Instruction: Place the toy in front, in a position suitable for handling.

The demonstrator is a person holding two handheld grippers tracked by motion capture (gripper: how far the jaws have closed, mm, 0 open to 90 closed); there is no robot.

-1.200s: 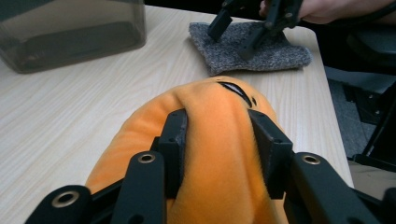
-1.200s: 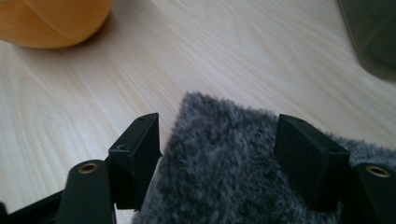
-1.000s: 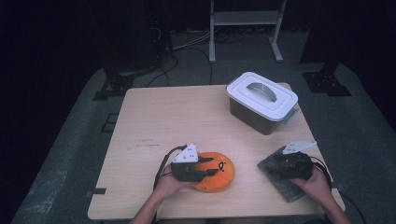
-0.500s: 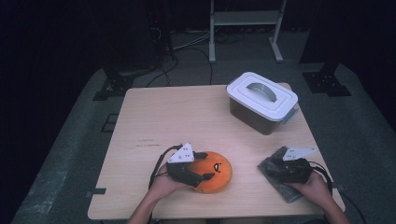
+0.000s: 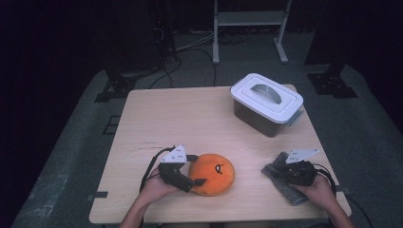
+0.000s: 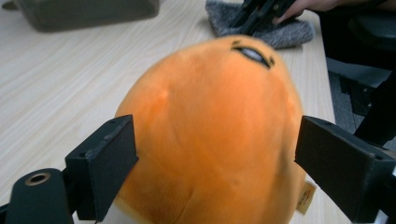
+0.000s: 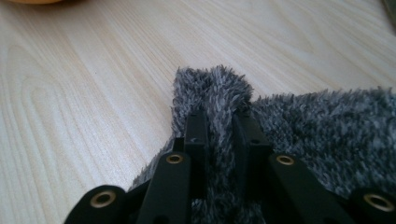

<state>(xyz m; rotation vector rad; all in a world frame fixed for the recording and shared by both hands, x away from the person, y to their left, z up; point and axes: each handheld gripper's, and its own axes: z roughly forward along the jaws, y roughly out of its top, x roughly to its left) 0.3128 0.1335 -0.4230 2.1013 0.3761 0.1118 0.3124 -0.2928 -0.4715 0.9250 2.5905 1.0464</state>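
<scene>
An orange round plush toy [image 5: 215, 174] with a small face lies near the table's front edge. My left gripper [image 5: 197, 169] reaches it from the left, and its jaws have just been opening. In the left gripper view the plush [image 6: 210, 93] sits between the two wide-apart pads [image 6: 109, 154], which stand beside it without squeezing. A grey fuzzy cloth [image 5: 286, 188] lies at the front right. My right gripper [image 5: 281, 171] has just been closing, and in the right gripper view [image 7: 219, 116] it is shut on a raised fold of the cloth [image 7: 327, 130].
A dark bin with a white handled lid [image 5: 266, 97] stands at the back right of the wooden table [image 5: 190, 114]. Cables trail from both grippers. A metal stand and dark floor lie beyond the table.
The left jaws have spread open around the plush, and that hand has slid slightly left. The right jaws have closed, pinching a fold of the grey cloth.
</scene>
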